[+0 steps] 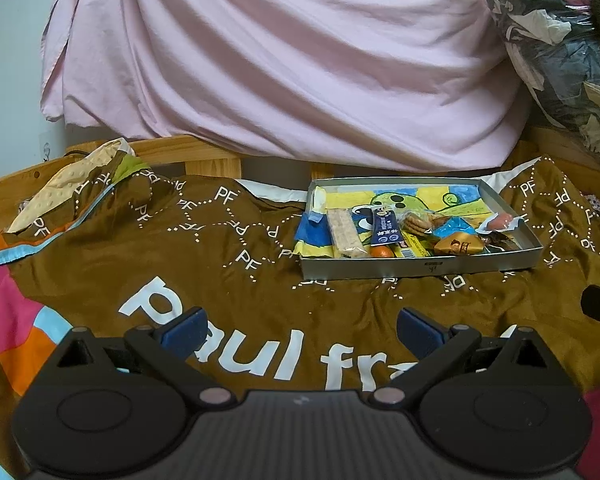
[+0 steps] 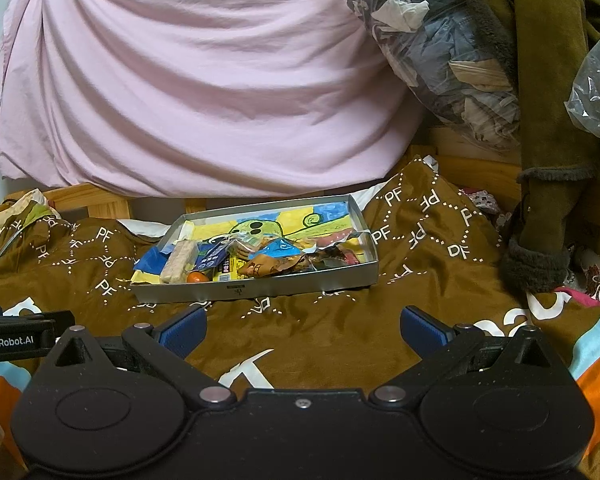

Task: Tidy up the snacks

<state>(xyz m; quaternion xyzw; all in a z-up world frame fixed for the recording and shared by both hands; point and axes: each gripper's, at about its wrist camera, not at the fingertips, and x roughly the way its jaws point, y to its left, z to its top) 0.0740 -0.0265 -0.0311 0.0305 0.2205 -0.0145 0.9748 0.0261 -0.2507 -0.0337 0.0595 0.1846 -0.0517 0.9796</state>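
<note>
Both tools are hovering low over the brown blanket [image 1: 228,280]; the left gripper [image 1: 300,330] is holding its blue fingers [image 1: 182,330] spread wide with nothing between them, and the right gripper [image 2: 302,330] is doing likewise. The snacks [image 1: 412,232] are all lying inside the shallow silver tray [image 1: 420,270], ahead of both finger pairs: beyond and rightward of the left gripper's tips, beyond and slightly leftward of the right's. No snack is showing loose on the blanket, so this is fitting either a tidy-up inside the tray still pending or a gathering already finished; I am not calling it. Any pick would be going best with the jaws straddling a wrapper's short side. The tray's long axis is running crosswise to the fingers; the pale wafer bar [image 1: 344,236] is pointing along them, toward the near wall.
</note>
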